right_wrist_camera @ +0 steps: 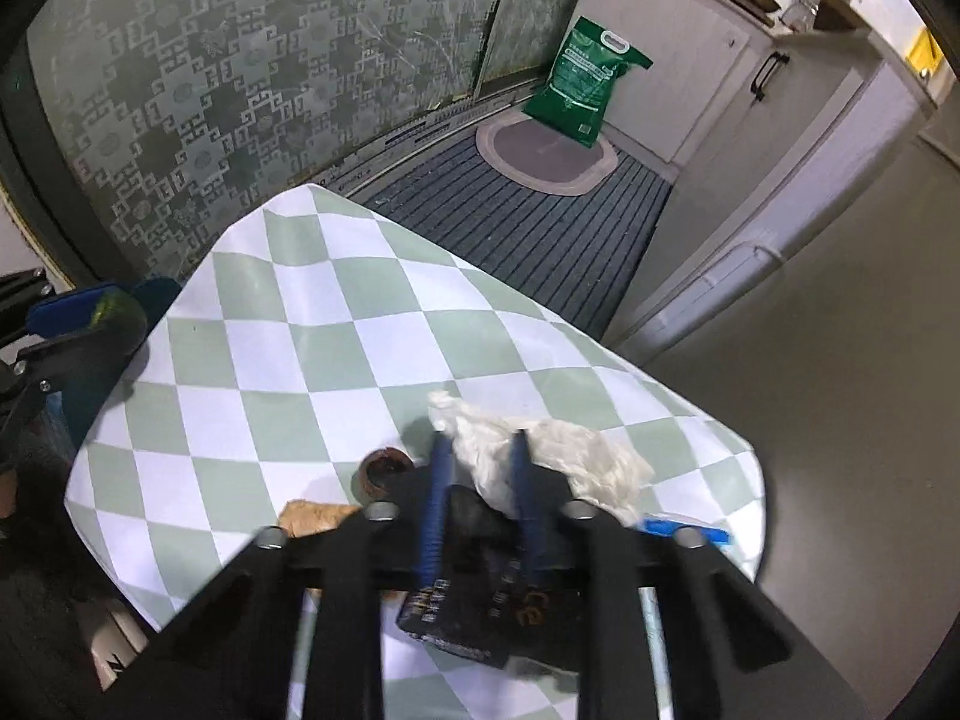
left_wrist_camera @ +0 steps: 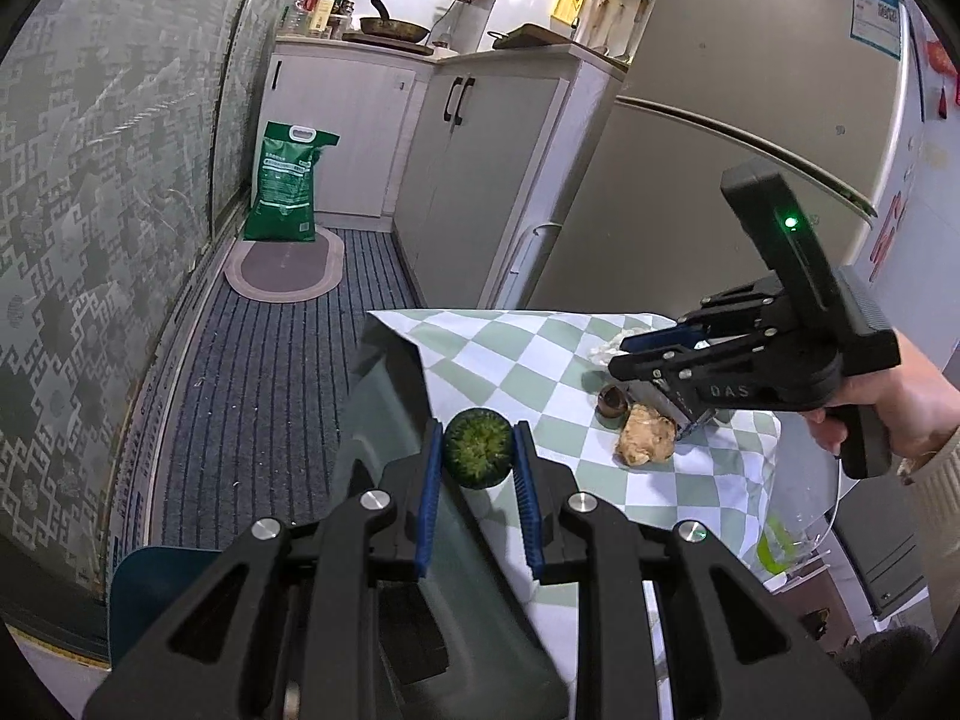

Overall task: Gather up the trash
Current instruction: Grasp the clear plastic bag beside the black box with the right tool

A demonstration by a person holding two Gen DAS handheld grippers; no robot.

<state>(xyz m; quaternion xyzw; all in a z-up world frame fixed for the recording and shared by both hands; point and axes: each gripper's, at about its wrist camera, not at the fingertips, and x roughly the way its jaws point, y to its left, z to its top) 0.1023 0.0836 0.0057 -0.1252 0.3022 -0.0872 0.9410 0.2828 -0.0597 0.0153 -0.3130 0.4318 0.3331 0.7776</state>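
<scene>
Left tool: pinching a round green spiky-faced piece of rind or husk between its blue ribbed pads, held off the near left edge of the counter, over what looks like a dark grey-green bin. Exact nature of the green item not resolvable.

Right tool: tips nearly pressed together, with a fold of crumpled white tissue between the pads. Contact on both pads is not clear in the blurred frame; cannot confirm a firm hold. The tissue lies on the far right part of the green-and-white checked cloth counter.

Other trash on the counter: a dark printed foil wrapper directly under the right tool, a small brown shell-like cup just left of the tips, and a tan lumpy piece like ginger near it.

Step in hand, as judged: securing the tissue. To do it well:
- Bite into the bulk of the tissue, not a loose corner, or it may tear or slip.
- Lift straight up before travelling so the wrapper beneath is not dragged.
- Keep the left tool's pinch steady until the green item is over the bin opening.
</scene>
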